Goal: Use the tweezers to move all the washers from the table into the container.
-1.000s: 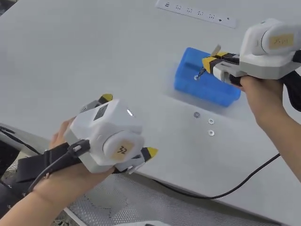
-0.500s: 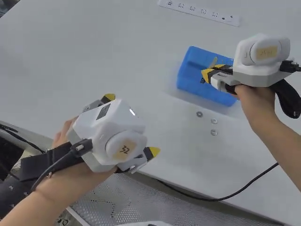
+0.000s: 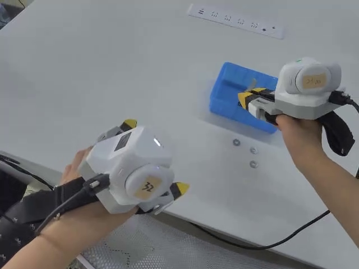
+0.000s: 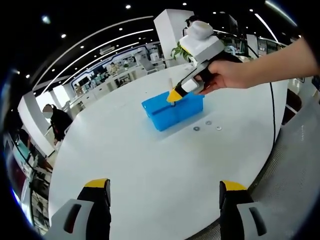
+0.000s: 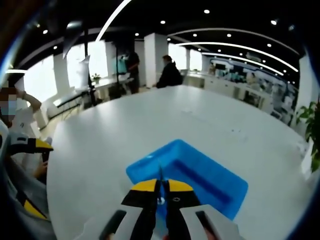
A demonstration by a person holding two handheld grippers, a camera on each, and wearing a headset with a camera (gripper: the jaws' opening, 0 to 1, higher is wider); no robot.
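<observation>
A blue container (image 3: 229,94) stands on the white table (image 3: 112,67). My right gripper (image 3: 245,99) hovers over its near right part, shut on thin tweezers (image 5: 160,176) whose tips point down into the container (image 5: 205,177). Three small washers (image 3: 236,142) (image 3: 253,150) (image 3: 253,164) lie on the table just in front of the container. In the left gripper view they are washers (image 4: 208,125) beside the container (image 4: 165,112) with the right gripper (image 4: 175,95) above it. My left gripper (image 3: 155,156) is open at the table's near edge, holding nothing (image 4: 165,187).
A white power strip (image 3: 235,19) lies at the table's far side. A black cable (image 3: 269,241) trails from the right gripper across the table's near right corner. Perforated metal mesh (image 3: 168,246) sits below the near edge. People stand far off in the room.
The right gripper has rolled and dropped slightly toward the container's near side. The left gripper has stayed open by the table edge. The camera has shifted a little.
</observation>
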